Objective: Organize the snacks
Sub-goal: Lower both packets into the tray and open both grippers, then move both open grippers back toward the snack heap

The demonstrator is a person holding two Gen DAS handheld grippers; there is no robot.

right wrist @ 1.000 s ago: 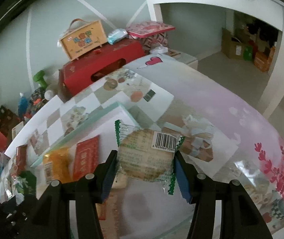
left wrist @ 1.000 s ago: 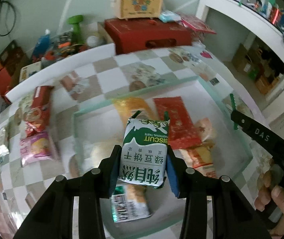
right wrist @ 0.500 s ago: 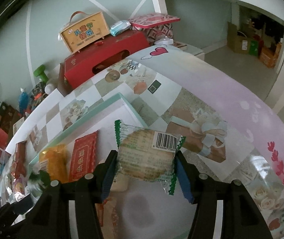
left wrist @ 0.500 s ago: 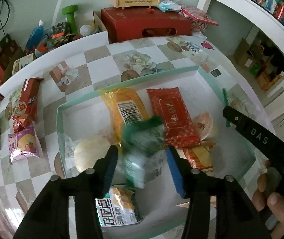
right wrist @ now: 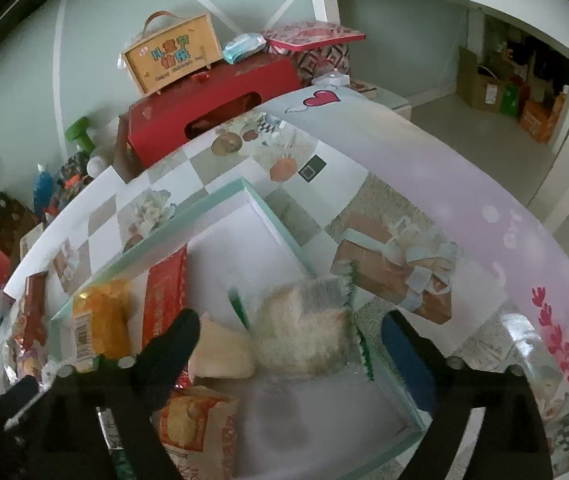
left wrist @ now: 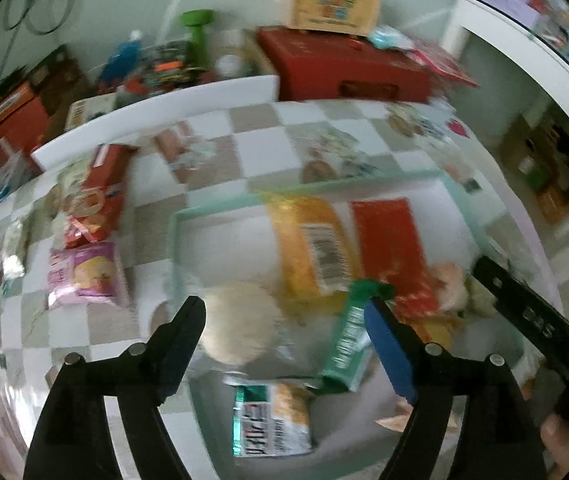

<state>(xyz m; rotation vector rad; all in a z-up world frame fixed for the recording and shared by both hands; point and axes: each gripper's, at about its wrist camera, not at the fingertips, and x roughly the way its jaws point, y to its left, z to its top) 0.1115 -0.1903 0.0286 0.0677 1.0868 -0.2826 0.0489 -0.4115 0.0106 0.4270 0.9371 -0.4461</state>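
A pale green tray point(left wrist: 220, 210) on the checkered table holds several snack packets. My left gripper point(left wrist: 284, 316) is open above it; the green biscuit packet point(left wrist: 348, 344) lies blurred in the tray by the right finger, beside a round pale cake point(left wrist: 240, 328) and an orange packet point(left wrist: 312, 240). My right gripper point(right wrist: 288, 328) is open over the tray point(right wrist: 280, 220); the clear round-cracker packet point(right wrist: 304, 328) with green edges is blurred between the fingers, no longer gripped, over the tray. A red packet point(right wrist: 164, 296) lies further left.
Loose snacks remain on the table left of the tray: a pink packet point(left wrist: 84, 276) and a red packet point(left wrist: 100, 196). A red box point(right wrist: 212, 108) with a yellow carry box point(right wrist: 172, 56) stands behind the table. The right gripper shows at the left view's edge point(left wrist: 532, 316).
Both grippers opened. The green biscuit packet dropped from the left gripper into the tray. The round-cracker packet left the right gripper's hold and falls blurred toward the tray.
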